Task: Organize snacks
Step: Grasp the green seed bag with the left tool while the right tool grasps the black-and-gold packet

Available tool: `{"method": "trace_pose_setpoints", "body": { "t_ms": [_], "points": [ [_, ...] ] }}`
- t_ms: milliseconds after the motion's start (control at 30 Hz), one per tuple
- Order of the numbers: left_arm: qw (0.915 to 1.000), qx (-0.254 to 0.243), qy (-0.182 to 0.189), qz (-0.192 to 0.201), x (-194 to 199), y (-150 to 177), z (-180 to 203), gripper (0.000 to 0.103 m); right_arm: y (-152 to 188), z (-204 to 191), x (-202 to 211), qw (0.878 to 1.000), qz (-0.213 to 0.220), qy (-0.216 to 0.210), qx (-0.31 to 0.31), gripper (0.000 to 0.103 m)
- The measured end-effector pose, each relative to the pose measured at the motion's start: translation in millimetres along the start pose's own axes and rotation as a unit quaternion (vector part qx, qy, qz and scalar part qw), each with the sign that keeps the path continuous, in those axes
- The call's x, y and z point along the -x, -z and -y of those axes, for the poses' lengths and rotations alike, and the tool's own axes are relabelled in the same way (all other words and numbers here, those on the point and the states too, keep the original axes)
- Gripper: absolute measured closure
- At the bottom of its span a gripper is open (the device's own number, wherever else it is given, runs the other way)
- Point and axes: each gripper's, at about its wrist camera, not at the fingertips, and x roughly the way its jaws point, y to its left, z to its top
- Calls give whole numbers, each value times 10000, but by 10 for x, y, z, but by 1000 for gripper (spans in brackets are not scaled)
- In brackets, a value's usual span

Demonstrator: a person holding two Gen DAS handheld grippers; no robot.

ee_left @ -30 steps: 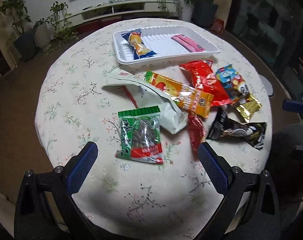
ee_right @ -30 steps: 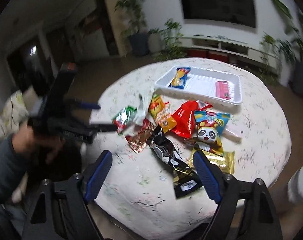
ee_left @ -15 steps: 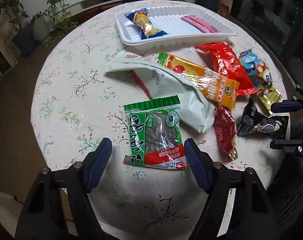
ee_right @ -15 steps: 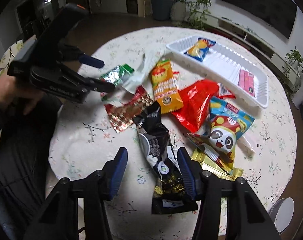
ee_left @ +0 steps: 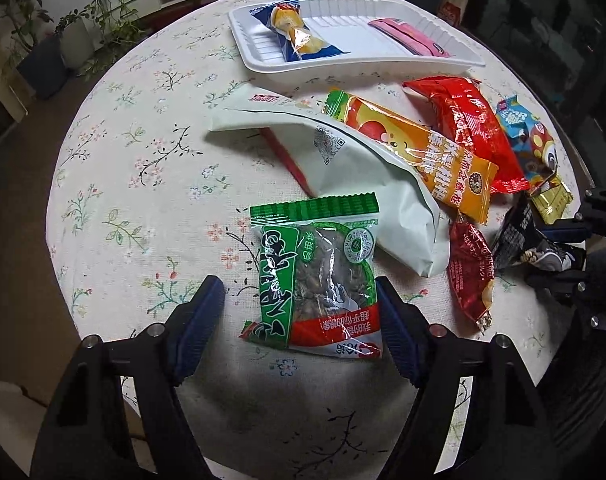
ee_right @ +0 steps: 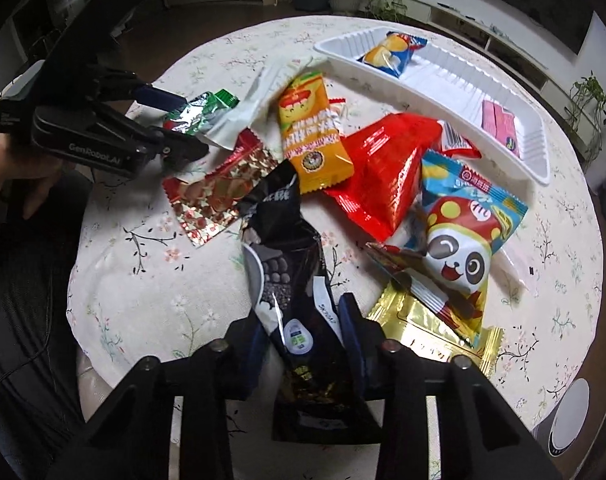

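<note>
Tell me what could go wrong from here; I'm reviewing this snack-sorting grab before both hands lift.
1. The green packet has its top edge against the pale green bag; lifting with the left tongs may drag the bag.
2. The black packet in the right tongs reaches under the orange packet; pulling it could scatter the pile.
3. The white tray lies beyond the pile, so carried packets may snag.

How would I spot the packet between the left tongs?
Start at the white tray and come toward the near table edge. Between the left tongs lies the green packet, the only green one, with a red bottom strip and dark contents showing.
</note>
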Motion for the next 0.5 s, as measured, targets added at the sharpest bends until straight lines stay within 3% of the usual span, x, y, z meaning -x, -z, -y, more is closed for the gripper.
{"method": "trace_pose_setpoints", "body": {
  "t_ms": [33,133,500],
  "points": [
    [10000,-21,1,20,4,4,10,32,1,0,-2,10000,-7,-16,-3,70],
    [9999,-81,44,107,33,-9,26,56,0,-12,-7,10000,-23,-27,20,75],
    [9995,-4,243,203,135,91,-44,69,64,-41,83,9997,168,-41,-154,78]
  ]
}}
